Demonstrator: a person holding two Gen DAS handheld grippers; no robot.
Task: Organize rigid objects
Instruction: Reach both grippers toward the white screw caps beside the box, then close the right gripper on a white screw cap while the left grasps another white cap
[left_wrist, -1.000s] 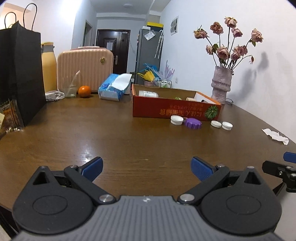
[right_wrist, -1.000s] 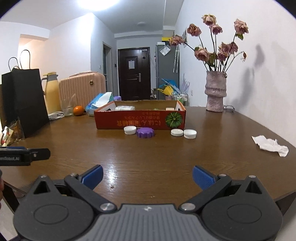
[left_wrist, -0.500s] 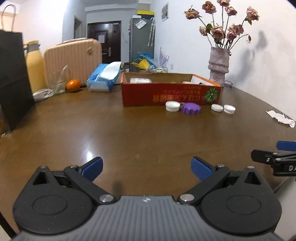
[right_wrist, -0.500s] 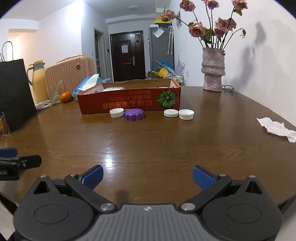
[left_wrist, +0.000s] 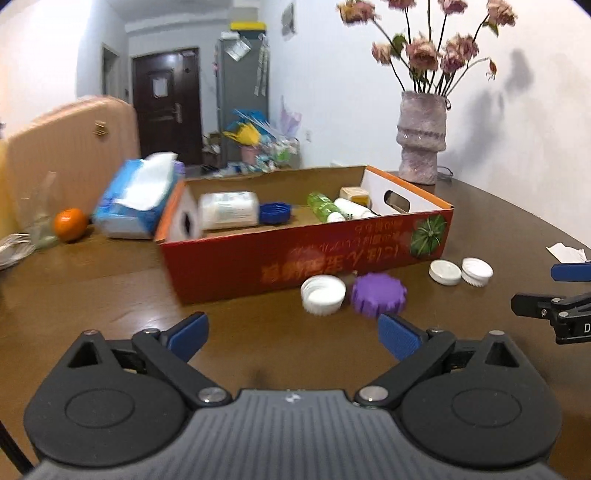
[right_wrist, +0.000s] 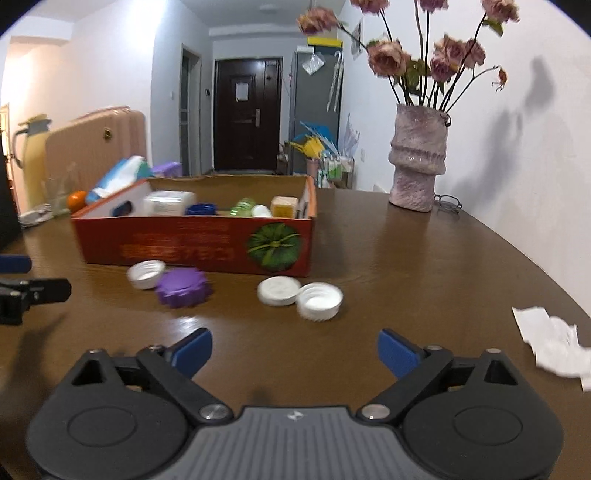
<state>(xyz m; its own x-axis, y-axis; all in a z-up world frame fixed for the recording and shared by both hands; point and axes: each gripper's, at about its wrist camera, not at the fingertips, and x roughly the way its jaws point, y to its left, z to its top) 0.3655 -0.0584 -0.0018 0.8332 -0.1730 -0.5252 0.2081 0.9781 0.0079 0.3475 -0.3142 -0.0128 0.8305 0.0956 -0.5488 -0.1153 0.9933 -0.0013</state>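
A red cardboard box sits on the brown table and holds bottles, a blue cap and small items. In front of it lie a white cap, a purple ridged lid and two more white caps. My left gripper is open and empty, just short of the white cap and purple lid. My right gripper is open and empty, just short of the two right white caps.
A vase of dried roses stands at the back right. A crumpled tissue lies at the right table edge. A tissue pack, an orange and a pink suitcase are at the back left.
Both grippers have moved forward over the table toward the box and caps, which now look larger and closer. Both stay open and empty.
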